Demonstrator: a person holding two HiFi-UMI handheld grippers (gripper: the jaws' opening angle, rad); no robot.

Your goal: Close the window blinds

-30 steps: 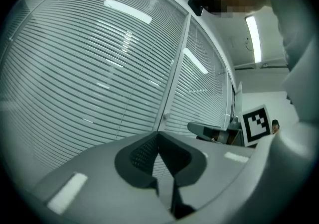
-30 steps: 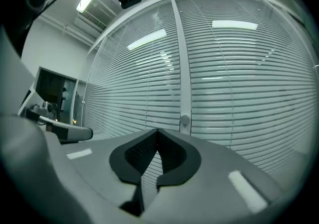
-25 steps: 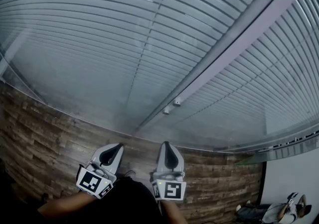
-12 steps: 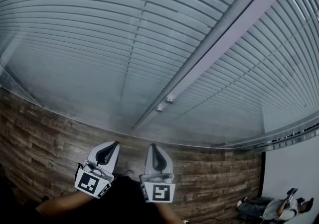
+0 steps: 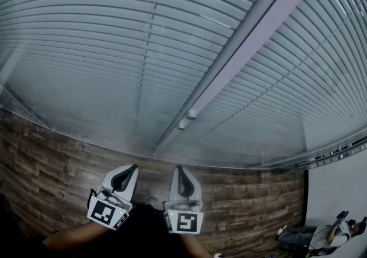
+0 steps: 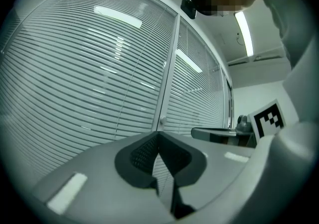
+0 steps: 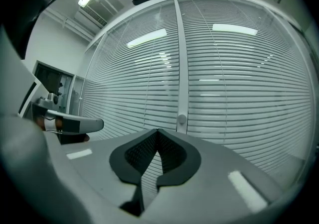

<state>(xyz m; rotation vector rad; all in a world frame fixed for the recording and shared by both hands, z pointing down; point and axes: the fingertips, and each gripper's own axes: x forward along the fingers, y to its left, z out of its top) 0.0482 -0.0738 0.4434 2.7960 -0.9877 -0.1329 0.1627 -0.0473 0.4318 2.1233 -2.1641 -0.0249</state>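
Blinds of pale grey horizontal slats (image 5: 103,50) fill the upper frame, split by a white upright post (image 5: 252,39). Low in the centre, your left hand-held gripper (image 5: 135,167) and right hand-held gripper (image 5: 179,168) are both pressed together on nothing, short of the slats. Their tilt is hard to judge.
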